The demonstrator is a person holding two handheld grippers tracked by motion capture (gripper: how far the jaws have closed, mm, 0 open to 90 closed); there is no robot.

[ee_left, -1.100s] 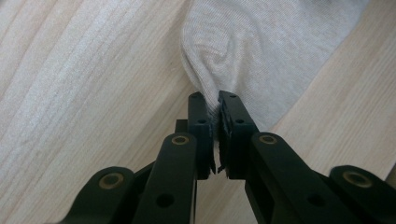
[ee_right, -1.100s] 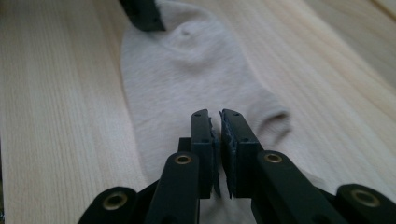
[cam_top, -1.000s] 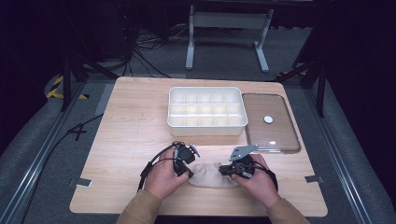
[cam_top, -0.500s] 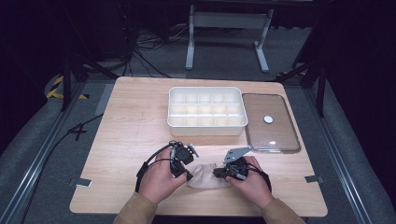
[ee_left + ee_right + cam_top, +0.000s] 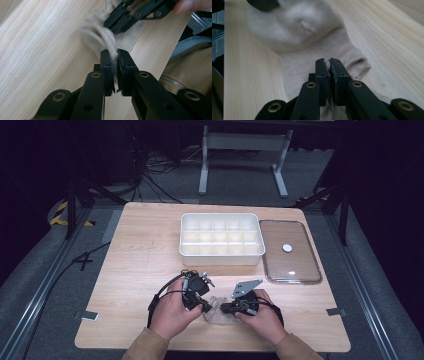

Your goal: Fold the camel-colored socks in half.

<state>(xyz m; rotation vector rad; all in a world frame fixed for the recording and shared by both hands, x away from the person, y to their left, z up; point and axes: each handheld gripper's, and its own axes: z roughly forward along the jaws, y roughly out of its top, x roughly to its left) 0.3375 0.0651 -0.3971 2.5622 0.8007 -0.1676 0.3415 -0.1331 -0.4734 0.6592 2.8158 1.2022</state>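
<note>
Two grippers met over a beige sock (image 5: 216,309) near the front edge of the wooden table (image 5: 145,255), just ahead of where we sat, roughly midway between its front corners. In the high view our left gripper (image 5: 205,306) and right gripper (image 5: 223,309) pointed toward each other, tips close together, with the sock bunched between and under them.

From the left gripper view, its two black jaws were pressed together on a raised fold of the ribbed sock (image 5: 110,47), which rose from the table into the pinch. The right gripper (image 5: 117,28) came in from the upper part of that view, its tip on the same bundle of fabric.

From the right gripper view, its jaws stood nearly pressed together with only a sliver between them, low over the sock (image 5: 317,50); we could not tell whether fabric was caught in them. The sock's cuff opening lay flat on the wood just past the tips.

Toward the back edge sat a white divided box (image 5: 221,239), its compartments open to view. Just beside it, toward the right edge, lay a clear lid (image 5: 290,251) flat on the table
</note>
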